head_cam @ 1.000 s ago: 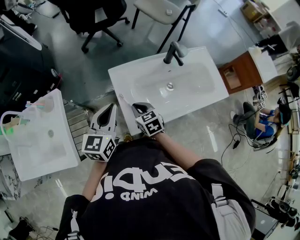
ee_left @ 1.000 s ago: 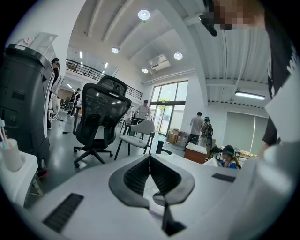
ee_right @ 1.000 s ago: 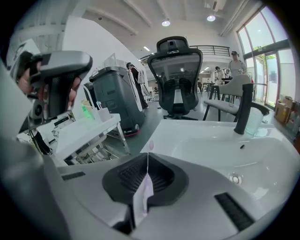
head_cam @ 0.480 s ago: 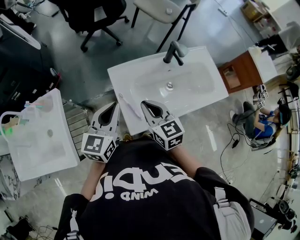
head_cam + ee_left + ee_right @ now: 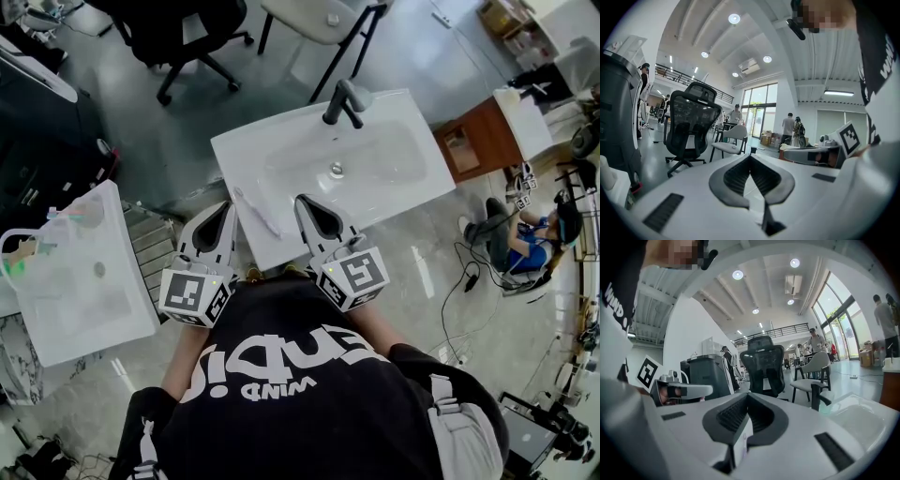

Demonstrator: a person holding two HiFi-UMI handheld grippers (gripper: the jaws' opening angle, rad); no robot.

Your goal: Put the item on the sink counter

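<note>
Bright, even light throughout. Round ceiling lamps (image 5: 734,18) and tall windows (image 5: 759,101) glare white in the gripper views, which bend strongly toward dark rounded corners. The glossy floor (image 5: 422,272) reflects pale streaks.

"WIND" print, mirrored, on black shirt (image 5: 281,389)

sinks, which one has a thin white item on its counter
The middle sink, the one with the dark faucet: the thin white item lies on its counter left of the basin. The other sink stands off to the left.
</note>
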